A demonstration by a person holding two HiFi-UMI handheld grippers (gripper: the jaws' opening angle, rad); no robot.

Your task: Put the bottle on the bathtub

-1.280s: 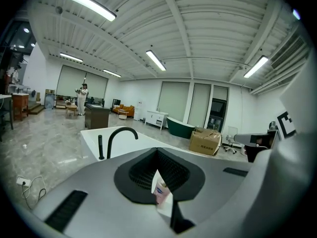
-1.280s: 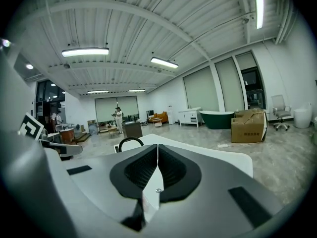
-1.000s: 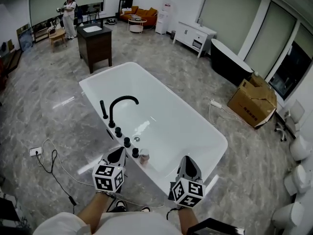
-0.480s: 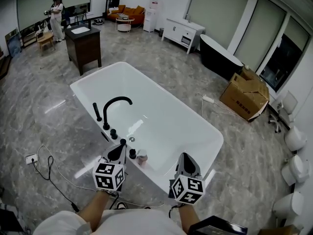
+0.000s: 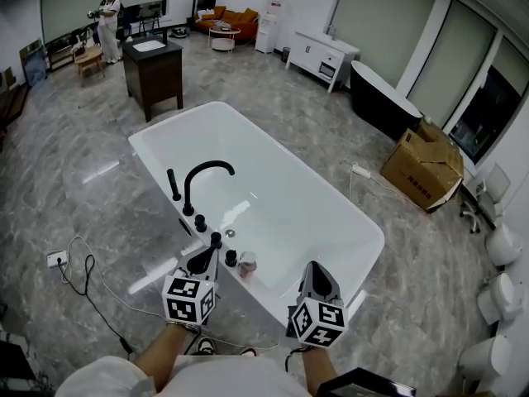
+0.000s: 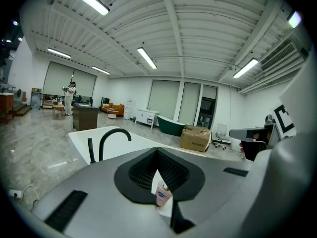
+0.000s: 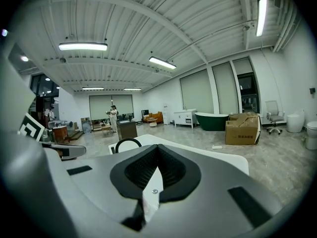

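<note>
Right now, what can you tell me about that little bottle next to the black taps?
The bottle is small, pale pink and plastic-looking. It has a blue label, seen in the left claw view, and what looks like a brownish cap. It stands upright on the near rim of the white bathtub, just right of the row of black knobs. The left claw sits close beside it without touching.

White tub (image 5: 281, 188), black tap (image 5: 189, 193), pink/blue bottle (image 5: 246, 265), grey marbled floor (image 5: 74, 197), brown box (image 5: 423, 168), orange sofa (image 5: 227, 16), dark brown cabinet (image 5: 161, 77)
</note>
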